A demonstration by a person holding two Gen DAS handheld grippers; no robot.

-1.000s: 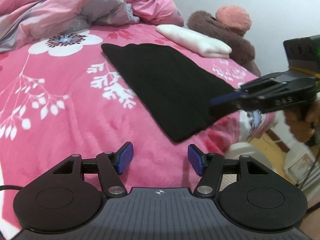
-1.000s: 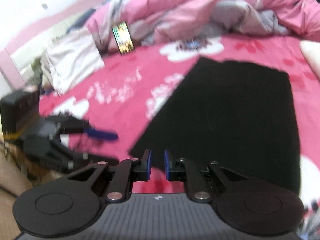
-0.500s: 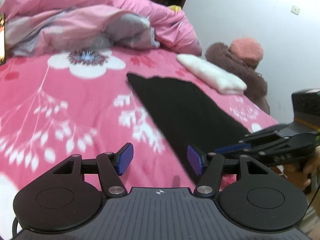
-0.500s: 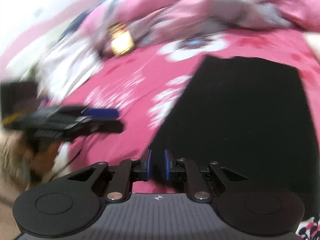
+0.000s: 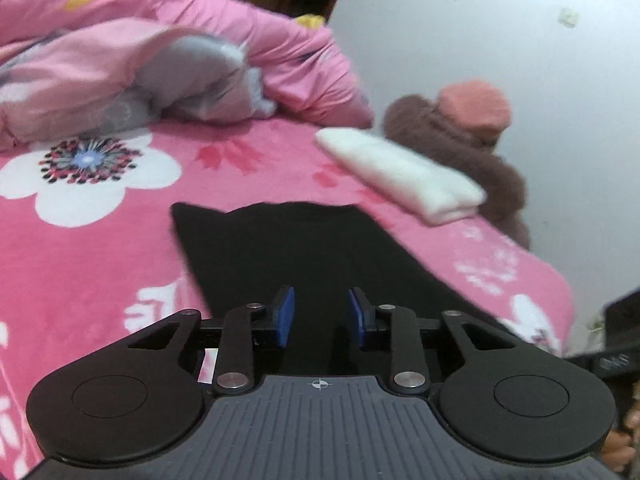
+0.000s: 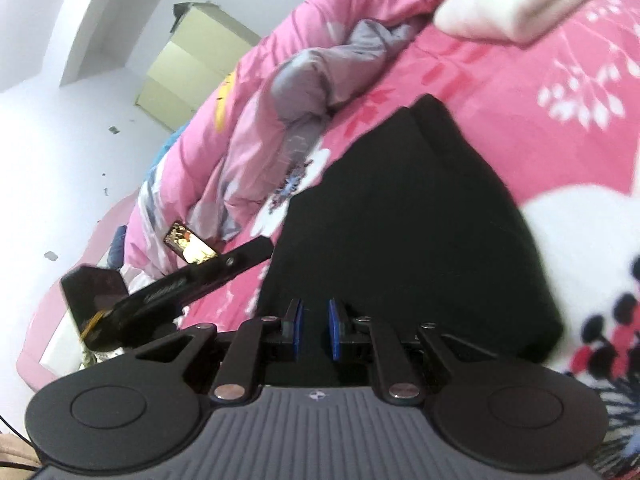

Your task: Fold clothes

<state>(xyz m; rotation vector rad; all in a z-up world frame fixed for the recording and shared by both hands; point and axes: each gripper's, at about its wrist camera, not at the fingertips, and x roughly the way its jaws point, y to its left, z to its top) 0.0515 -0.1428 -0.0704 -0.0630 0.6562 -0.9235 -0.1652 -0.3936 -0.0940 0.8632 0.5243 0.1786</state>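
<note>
You have a pink floral bedsheet [image 5: 100,264] covering the bed, printed with large white blossoms. At its far end lies a bunched pink and grey quilt [image 5: 168,68]. A folded white towel [image 5: 400,174] rests near the sheet's far right edge, and just behind it sits a brown plush toy [image 5: 452,136] with a salmon-coloured cap [image 5: 474,106], against the white wall [image 5: 520,28]. In the right wrist view, a phone [image 6: 190,242] with a lit screen lies against the quilt. Beyond it you see a pale yellow wardrobe [image 6: 188,76], and a pink bed frame [image 6: 52,312] runs along the bed's edge.
</note>
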